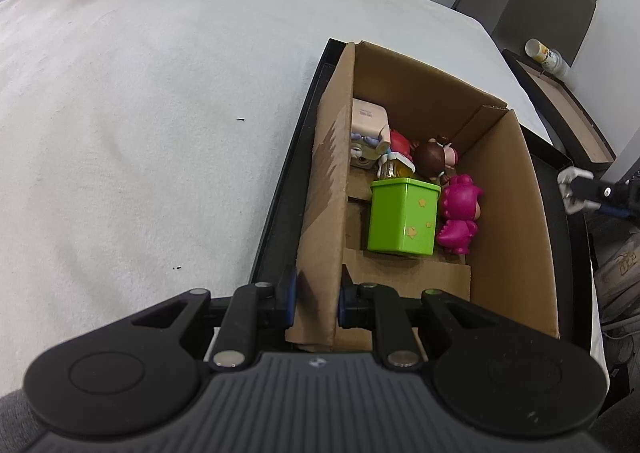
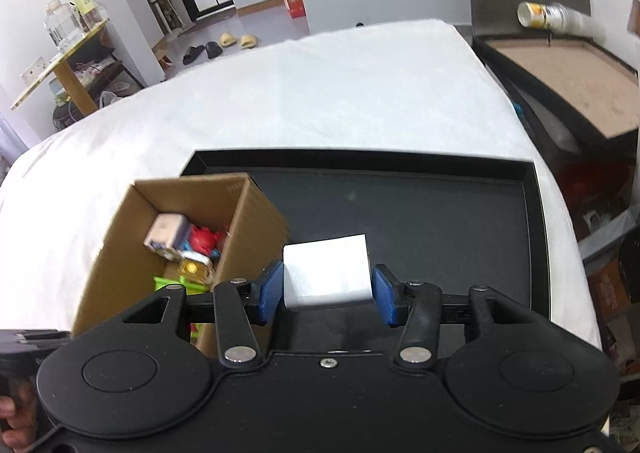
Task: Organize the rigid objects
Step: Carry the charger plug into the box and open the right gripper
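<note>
The left gripper [image 1: 317,303] is clamped on the near wall of the cardboard box [image 1: 508,189], which is seated in the black tray [image 2: 440,213]. A white cube [image 2: 326,273], apparently lifted clear, is pinched by the right gripper [image 2: 326,293]. Toys are packed inside, including a green container [image 1: 402,217].

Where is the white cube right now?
In the right wrist view the white cube is clamped between the right hand-held gripper's blue pads, held above the black tray, just right of the cardboard box.
</note>
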